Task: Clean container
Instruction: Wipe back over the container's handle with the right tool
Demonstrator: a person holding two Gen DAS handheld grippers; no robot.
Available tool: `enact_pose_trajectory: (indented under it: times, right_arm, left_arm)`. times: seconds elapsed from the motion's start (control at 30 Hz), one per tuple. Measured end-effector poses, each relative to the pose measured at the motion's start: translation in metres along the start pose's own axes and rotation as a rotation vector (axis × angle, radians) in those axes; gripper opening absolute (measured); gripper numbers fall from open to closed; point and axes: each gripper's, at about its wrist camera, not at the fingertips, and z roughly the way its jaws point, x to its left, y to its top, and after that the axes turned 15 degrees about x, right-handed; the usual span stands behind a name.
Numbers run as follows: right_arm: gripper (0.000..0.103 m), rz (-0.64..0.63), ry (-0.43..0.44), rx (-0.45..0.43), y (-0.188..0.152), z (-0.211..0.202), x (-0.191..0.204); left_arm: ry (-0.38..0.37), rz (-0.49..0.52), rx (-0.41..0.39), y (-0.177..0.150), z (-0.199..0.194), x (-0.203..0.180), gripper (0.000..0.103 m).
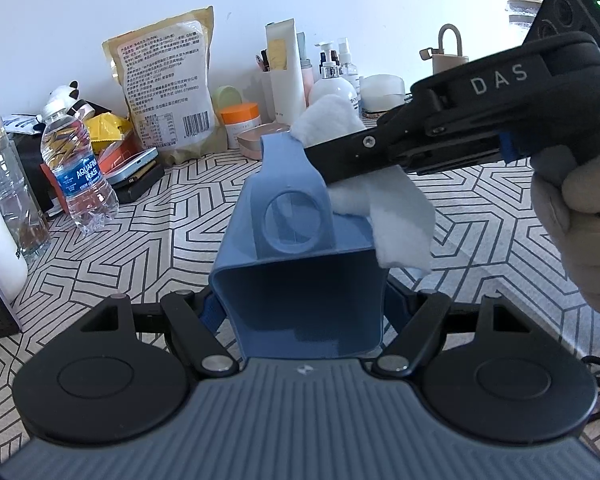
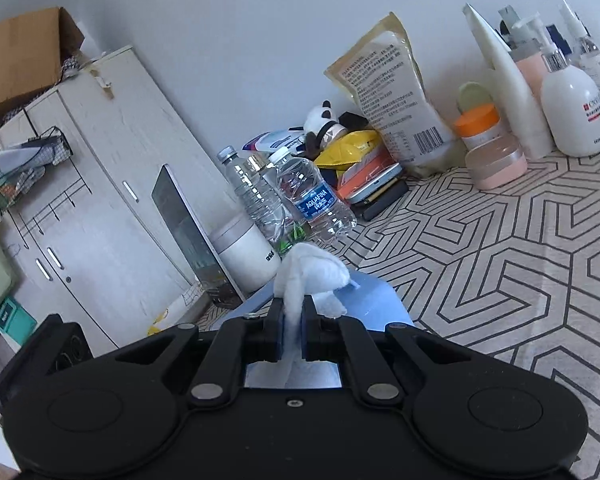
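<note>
Container: one blue container [image 1: 300,264] is sitting clamped in the left gripper [image 1: 300,312], centre frame.
Cloth: one white cloth [image 2: 308,276] is being pinched by the right gripper [image 2: 291,336], touching the container at 2 o'clock.
Bottles: two clear water bottles [image 1: 76,168] are standing at 9 o'clock.

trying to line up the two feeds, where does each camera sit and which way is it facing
Left wrist: sits on the left gripper, looks along its fingers over the blue container it holds, toward the wall clutter; the right gripper with its cloth and a gloved hand enter from the right.
Right wrist: sits on the right gripper, looks over the pinched cloth and container toward a cabinet.
Shared: container, cloth, water bottle, patterned table.
</note>
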Motion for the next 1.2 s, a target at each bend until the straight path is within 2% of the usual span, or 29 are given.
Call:
enact_pose_trajectory:
  times: [0.17,0.27,0.37,0.53,0.7,0.83,1.2]
  right_arm:
    - [0.007,0.015,0.081,0.022,-0.004,0.0,-0.004]
    - [0.007,0.019,0.096,0.023,-0.006,-0.001,-0.003]
    - [0.006,0.019,0.087,0.02,-0.006,-0.001,-0.003]
    - [0.006,0.008,0.007,-0.011,-0.002,-0.004,-0.005]
    - [0.006,-0.009,-0.019,-0.02,-0.004,-0.005,-0.002]
    - [0.006,0.005,-0.021,-0.027,-0.004,-0.007,-0.005]
    - [0.006,0.084,0.065,-0.024,-0.01,-0.01,-0.016]
  left_arm:
    - [-0.004,-0.004,0.001,0.0,0.0,0.001,0.076]
    - [-0.004,-0.004,0.001,0.001,0.0,0.004,0.076]
    - [-0.005,-0.005,0.001,0.001,0.001,0.005,0.076]
    - [0.0,0.0,0.0,0.002,0.001,0.005,0.076]
    - [-0.002,0.002,-0.005,0.002,0.001,0.005,0.076]
    - [-0.001,0.003,-0.006,0.0,0.001,0.003,0.076]
    - [-0.006,-0.003,-0.005,0.001,0.002,0.005,0.076]
